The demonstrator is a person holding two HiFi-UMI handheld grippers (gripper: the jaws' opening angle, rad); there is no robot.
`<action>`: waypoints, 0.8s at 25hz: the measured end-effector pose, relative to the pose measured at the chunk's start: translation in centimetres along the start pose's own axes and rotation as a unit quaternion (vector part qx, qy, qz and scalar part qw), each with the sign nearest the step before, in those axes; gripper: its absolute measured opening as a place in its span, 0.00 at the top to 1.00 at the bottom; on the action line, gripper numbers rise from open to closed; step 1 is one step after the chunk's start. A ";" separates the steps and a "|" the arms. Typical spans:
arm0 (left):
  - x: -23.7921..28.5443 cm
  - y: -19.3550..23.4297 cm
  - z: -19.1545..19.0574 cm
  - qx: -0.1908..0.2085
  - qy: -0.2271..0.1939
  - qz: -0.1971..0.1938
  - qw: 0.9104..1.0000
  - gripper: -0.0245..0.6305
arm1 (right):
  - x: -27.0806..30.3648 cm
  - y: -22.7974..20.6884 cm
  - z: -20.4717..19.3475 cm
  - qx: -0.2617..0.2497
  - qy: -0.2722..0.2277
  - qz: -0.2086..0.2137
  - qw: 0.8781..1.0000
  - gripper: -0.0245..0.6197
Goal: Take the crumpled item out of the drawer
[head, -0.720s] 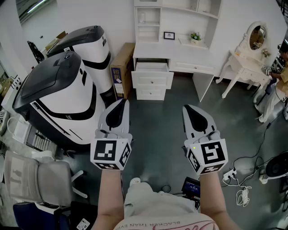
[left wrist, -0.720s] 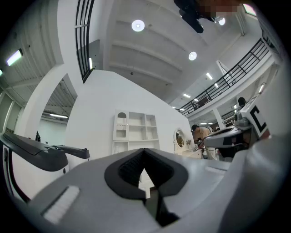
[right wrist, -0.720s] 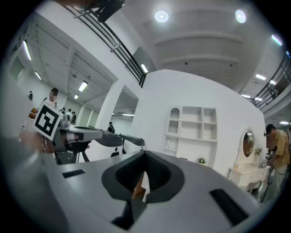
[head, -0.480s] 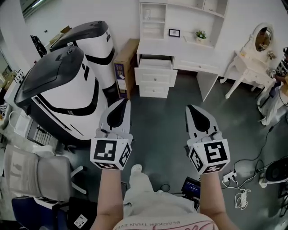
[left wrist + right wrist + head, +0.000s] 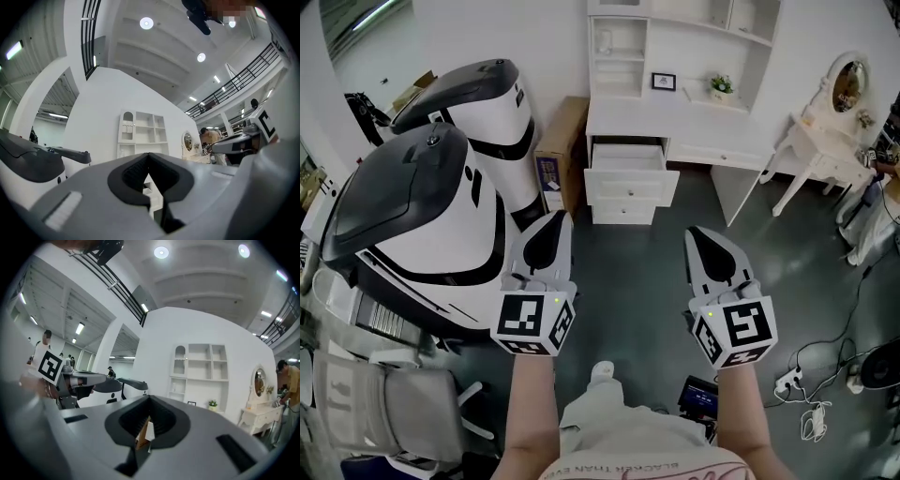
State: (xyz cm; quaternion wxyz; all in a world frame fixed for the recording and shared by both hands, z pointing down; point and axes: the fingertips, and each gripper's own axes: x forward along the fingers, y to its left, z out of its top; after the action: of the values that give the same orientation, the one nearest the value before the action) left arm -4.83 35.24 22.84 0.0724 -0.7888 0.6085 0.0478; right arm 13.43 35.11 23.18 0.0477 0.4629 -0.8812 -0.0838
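A white desk (image 5: pixel 675 117) with a shelf unit stands against the far wall. Its top drawer (image 5: pixel 630 157) is pulled open, and from here I cannot make out anything inside it; no crumpled item shows. My left gripper (image 5: pixel 560 217) and right gripper (image 5: pixel 694 232) are held side by side over the dark floor, well short of the desk and pointing at it. Both are shut with nothing between the jaws. In the left gripper view the left gripper (image 5: pixel 149 154) frames the desk's drawers. The right gripper (image 5: pixel 150 397) faces the shelf unit (image 5: pixel 199 366).
Two large white-and-black machines (image 5: pixel 422 206) fill the left side, with a cardboard box (image 5: pixel 553 150) between them and the desk. A white vanity table (image 5: pixel 825 131) with a mirror stands at right. A grey chair (image 5: pixel 394 394) and floor cables (image 5: pixel 802 375) lie near me.
The desk and its open drawer have come nearer and sit lower in the head view. Both grippers keep the same shut pose side by side.
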 end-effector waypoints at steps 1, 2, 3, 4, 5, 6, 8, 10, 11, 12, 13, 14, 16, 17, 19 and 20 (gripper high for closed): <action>0.9 1.1 -0.1 0.000 -0.002 -0.003 1.000 0.95 | 1.3 0.1 0.1 -0.001 0.001 -0.003 1.000 0.95; 1.8 2.1 -0.2 0.001 -0.002 -0.005 1.000 0.95 | 2.5 0.0 0.1 -0.002 0.002 -0.007 1.000 0.95; 2.6 3.0 -0.4 0.000 -0.002 -0.009 1.000 0.95 | 3.7 0.0 0.1 -0.002 0.003 -0.012 1.000 0.95; 3.4 4.0 -0.8 -0.001 -0.001 -0.012 1.000 0.95 | 4.8 0.0 0.0 0.000 0.004 -0.018 1.000 0.95; 4.1 4.9 -1.2 -0.003 0.001 -0.017 1.000 0.95 | 5.9 0.0 -0.1 0.001 0.005 -0.024 1.000 0.95; 4.7 5.9 -1.7 -0.006 0.003 -0.021 1.000 0.95 | 6.9 0.1 -0.2 0.003 0.006 -0.032 0.999 0.95; 5.8 7.8 -2.5 -0.011 0.003 -0.031 0.999 0.95 | 8.8 0.5 -0.4 0.003 0.005 -0.045 0.999 0.95; 6.9 9.2 -2.9 -0.017 0.000 -0.035 0.999 0.95 | 10.2 0.7 -0.5 -0.001 0.006 -0.051 0.999 0.95; 7.3 9.7 -3.1 -0.020 -0.002 -0.036 0.999 0.95 | 10.7 0.7 -0.6 -0.002 0.009 -0.051 0.999 0.95; 7.7 10.0 -3.2 -0.023 -0.002 -0.037 0.999 0.95 | 11.0 0.6 -0.7 -0.003 0.012 -0.052 0.999 0.95; 8.1 10.2 -3.3 -0.025 -0.003 -0.038 0.999 0.95 | 11.3 0.4 -0.7 -0.002 0.015 -0.053 0.998 0.95; 8.5 10.3 -3.5 -0.027 -0.003 -0.039 0.999 0.95 | 11.6 0.2 -0.8 -0.001 0.017 -0.055 0.998 0.95; 9.4 10.3 -3.8 -0.028 -0.003 -0.044 0.999 0.95 | 12.3 -0.5 -0.9 0.001 0.018 -0.059 0.998 0.95; 9.9 10.4 -3.9 -0.028 -0.003 -0.046 0.999 0.95 | 12.7 -0.8 -1.0 0.001 0.017 -0.061 0.998 0.95; 11.0 10.6 -4.5 -0.028 -0.002 -0.050 0.998 0.95 | 13.6 -1.5 -1.4 0.000 0.017 -0.065 0.998 0.95; 11.6 10.7 -4.7 -0.027 -0.002 -0.051 0.998 0.95 | 14.2 -1.9 -1.6 0.001 0.017 -0.067 0.998 0.95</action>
State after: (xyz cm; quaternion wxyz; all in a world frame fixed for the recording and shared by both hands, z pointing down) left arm -12.31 20.71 24.99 0.0544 -0.8204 0.5658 0.0622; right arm 7.22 22.22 24.51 0.0564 0.5222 -0.8473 -0.0785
